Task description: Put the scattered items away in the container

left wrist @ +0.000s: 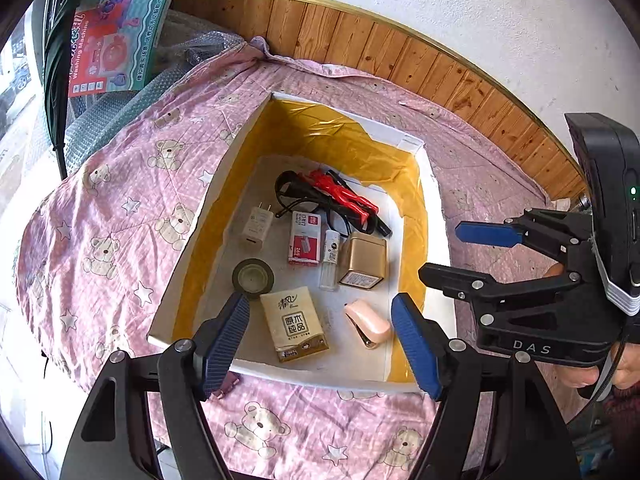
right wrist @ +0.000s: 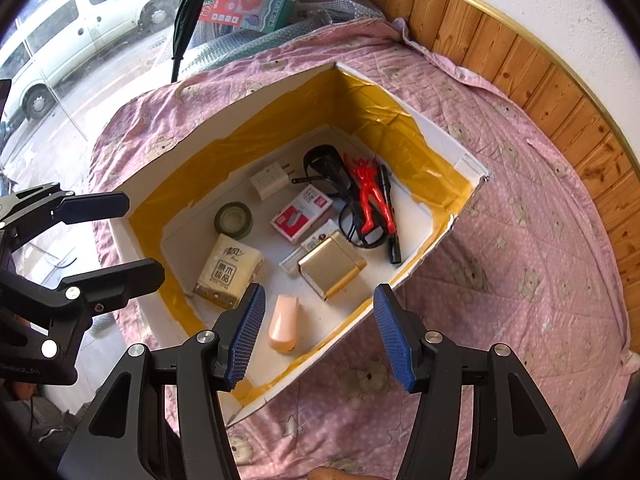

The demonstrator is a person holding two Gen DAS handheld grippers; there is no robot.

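Both grippers hung above the near edge of the box (left wrist: 436, 240), holding nothing. Left gripper (left wrist: 320, 340): fingers spread wide, empty gap between the blue pads (left wrist: 224, 340). Right gripper (right wrist: 318, 332): fingers likewise spread wide and empty, seen also from the left camera at the right of frame, jaws apart.

The box was white, its inner walls lined with yellow tape (right wrist: 280, 120), and it sat on a pink bear-print quilt (left wrist: 120, 220). All the small items lay inside on its floor:
- tissue pack (left wrist: 294, 322), near the front wall, just beside the roll of tape (left wrist: 253, 276)
- pink stapler (left wrist: 368, 322), near the front, apart from the tissue pack
- gold tin (left wrist: 364, 260), touching or just beside the clear tube (left wrist: 330, 260)
- red-and-white staple box (left wrist: 305, 238), next to the tube
- white plug (left wrist: 256, 227), towards the left wall
- red figure (left wrist: 344, 196), lying on top of the black glasses (left wrist: 296, 192)
- black pen (right wrist: 388, 208), alongside the red figure

No loose item was seen on the quilt around the box. A toy carton (left wrist: 116, 28) leaned behind the quilt, and a wooden panel (left wrist: 400, 60) ran along the wall
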